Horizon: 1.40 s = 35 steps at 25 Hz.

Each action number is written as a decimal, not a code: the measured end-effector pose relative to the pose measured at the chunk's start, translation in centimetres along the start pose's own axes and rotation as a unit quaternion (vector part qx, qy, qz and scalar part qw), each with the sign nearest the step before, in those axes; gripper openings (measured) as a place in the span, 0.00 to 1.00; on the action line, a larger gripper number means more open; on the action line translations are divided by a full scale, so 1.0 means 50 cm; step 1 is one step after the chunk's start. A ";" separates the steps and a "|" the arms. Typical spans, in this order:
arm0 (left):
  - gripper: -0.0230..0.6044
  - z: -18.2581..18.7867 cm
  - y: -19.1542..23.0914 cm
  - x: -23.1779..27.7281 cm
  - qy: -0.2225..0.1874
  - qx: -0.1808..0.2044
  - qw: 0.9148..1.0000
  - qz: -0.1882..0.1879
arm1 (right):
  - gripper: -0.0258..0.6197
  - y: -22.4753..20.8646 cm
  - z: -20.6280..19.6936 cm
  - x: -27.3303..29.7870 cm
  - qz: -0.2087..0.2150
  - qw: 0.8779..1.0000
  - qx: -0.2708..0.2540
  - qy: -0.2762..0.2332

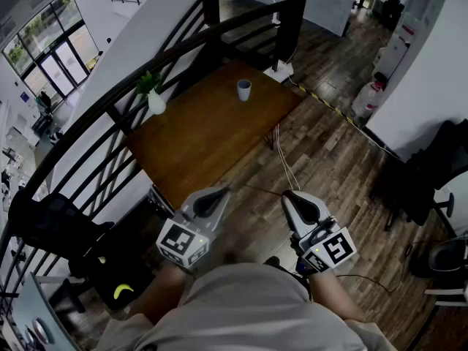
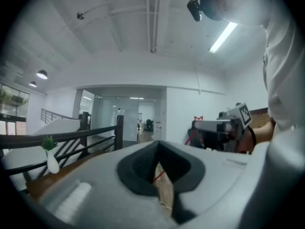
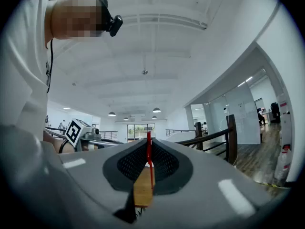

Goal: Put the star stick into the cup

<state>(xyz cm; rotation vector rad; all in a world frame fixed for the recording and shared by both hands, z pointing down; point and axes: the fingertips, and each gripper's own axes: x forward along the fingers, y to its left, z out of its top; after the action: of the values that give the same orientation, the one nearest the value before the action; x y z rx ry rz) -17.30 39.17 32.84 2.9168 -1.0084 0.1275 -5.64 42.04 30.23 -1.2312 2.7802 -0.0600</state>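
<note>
Plainly, the right gripper is pinching the star stick. In the right gripper view its jaws press on the thin red rod, which stands upright between them and rises just past their tips. The star end is hard to make out. In the left gripper view the stick's top shows as a small red zigzag just beside the right gripper's tip, too small to call a star for certain. In the head view the stick is only a faint thin line off the table's near edge, easily lost against the floor.

The left gripper has its jaws pressed together, leaving a narrow slit. A short red streak shows in that slit, and I cannot tell whether it touches the jaws or lies beyond them.

The cup stands upright at the table's far end, well apart from both grippers. A vase with a green sprig stands at the table's left edge. The person's body fills the bottom of the head view and hides most of both hands. In both gripper views the grey gripper bodies cover nearly all of the table.
</note>
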 end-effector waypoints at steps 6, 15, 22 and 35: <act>0.04 -0.022 0.029 -0.052 0.000 -0.002 1.000 -0.008 | 0.08 0.048 -0.024 0.026 -0.012 1.000 0.004 -0.001; 0.04 -0.027 0.041 -0.080 -0.003 -0.011 1.000 -0.019 | 0.08 0.075 -0.016 0.044 -0.024 1.000 -0.004 -0.002; 0.04 -0.036 0.061 -0.097 -0.002 -0.016 1.000 -0.020 | 0.08 0.091 -0.026 0.067 -0.018 1.000 0.007 0.001; 0.04 -0.043 0.096 -0.017 -0.001 -0.033 0.999 -0.012 | 0.08 0.000 -0.044 0.097 -0.006 1.000 0.021 0.009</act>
<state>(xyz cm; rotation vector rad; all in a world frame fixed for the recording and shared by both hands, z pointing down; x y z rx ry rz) -21.06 36.11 35.01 2.8697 -0.9584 0.0887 -9.10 38.45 32.07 -1.2447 2.7714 -0.1305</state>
